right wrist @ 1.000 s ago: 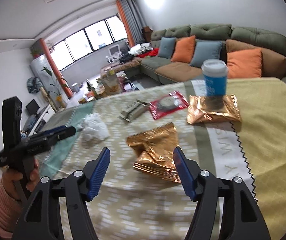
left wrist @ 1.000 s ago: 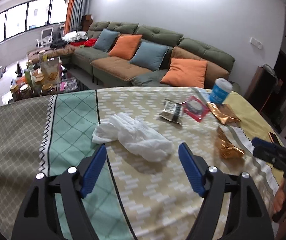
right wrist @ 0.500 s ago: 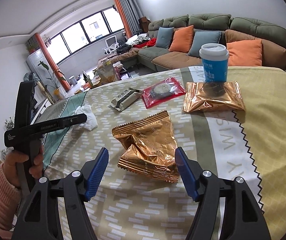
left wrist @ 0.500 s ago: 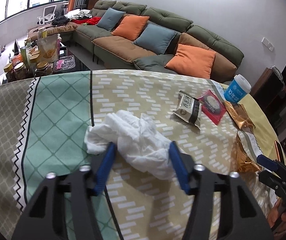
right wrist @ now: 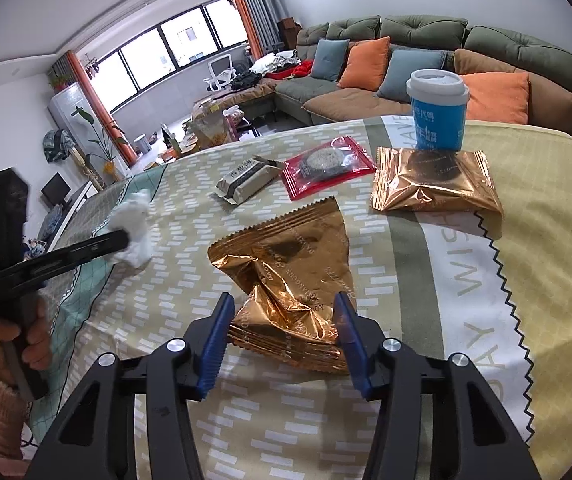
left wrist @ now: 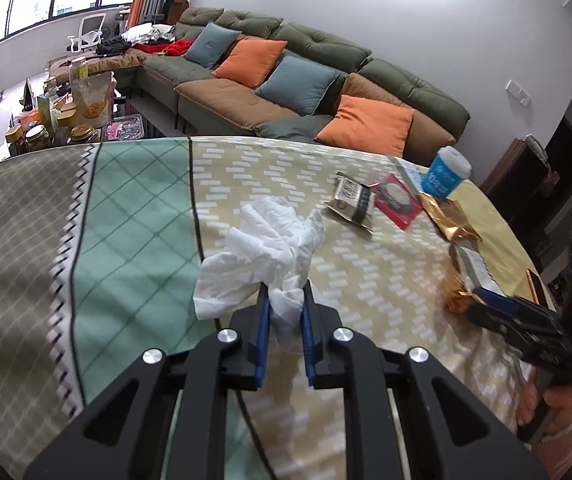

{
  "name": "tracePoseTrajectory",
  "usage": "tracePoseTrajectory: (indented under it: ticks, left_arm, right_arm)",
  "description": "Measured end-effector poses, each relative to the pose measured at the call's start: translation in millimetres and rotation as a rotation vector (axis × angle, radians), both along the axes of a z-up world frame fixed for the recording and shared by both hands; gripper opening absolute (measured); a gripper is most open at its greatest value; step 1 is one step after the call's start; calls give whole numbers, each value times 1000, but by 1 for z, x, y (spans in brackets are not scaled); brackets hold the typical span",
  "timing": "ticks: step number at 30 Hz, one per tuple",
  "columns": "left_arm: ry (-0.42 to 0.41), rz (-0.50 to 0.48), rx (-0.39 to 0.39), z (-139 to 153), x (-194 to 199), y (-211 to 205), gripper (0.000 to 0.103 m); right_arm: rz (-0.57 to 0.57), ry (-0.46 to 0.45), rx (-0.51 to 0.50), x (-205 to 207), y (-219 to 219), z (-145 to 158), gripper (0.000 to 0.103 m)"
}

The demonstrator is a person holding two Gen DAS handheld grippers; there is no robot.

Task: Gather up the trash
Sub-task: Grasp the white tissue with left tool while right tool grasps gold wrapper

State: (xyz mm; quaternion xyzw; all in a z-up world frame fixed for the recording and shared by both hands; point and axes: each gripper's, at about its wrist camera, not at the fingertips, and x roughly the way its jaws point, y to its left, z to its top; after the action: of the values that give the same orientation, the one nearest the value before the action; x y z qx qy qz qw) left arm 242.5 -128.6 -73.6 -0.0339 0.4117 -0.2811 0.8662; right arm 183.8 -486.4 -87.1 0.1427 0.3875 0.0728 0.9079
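On the table's patterned cloth (left wrist: 134, 216), near the seam between the green diamond panel and the beige one, we see a crumpled white tissue (left wrist: 270, 240) pinched at its near end by our left gripper (left wrist: 284, 308), whose blue-padded fingers are drawn almost together on the paper. The rest of the tissue fans out beyond the fingertips. From the right wrist view the same tissue (right wrist: 136, 228) sits at the tip of that gripper.

Our right gripper (right wrist: 284, 332) has its fingers spread wide on either side of a crumpled, opened gold foil wrapper (right wrist: 289, 276); we cannot tell whether the pads touch it.

Beyond it lie a second gold foil packet (right wrist: 433, 180), flat and sealed, a red cookie packet (right wrist: 327, 166) and a small opened beige snack wrapper (right wrist: 246, 180). A blue paper cup with a white lid (right wrist: 437, 110) stands upright at the far edge of the sealed gold packet. Behind the table runs a green and brown sofa (right wrist: 425, 52) with orange and blue cushions.
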Motion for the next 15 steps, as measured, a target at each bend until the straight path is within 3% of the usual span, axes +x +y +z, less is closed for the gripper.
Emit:
tracePoseTrajectory:
  ticks: [2,5,15]
  left_arm:
    - [-10,4,-5,4,-10,8,15]
    - [-33,8,-12,10,-26,20,15]
    - [-86,56,-38,25,-75,78,15]
  right_arm:
    - [7,-2,-11,-1,3,1,47]
    - [19,-19,-40,-3,9,4,32]
    - [72,-87,-5,-17,33,19,22]
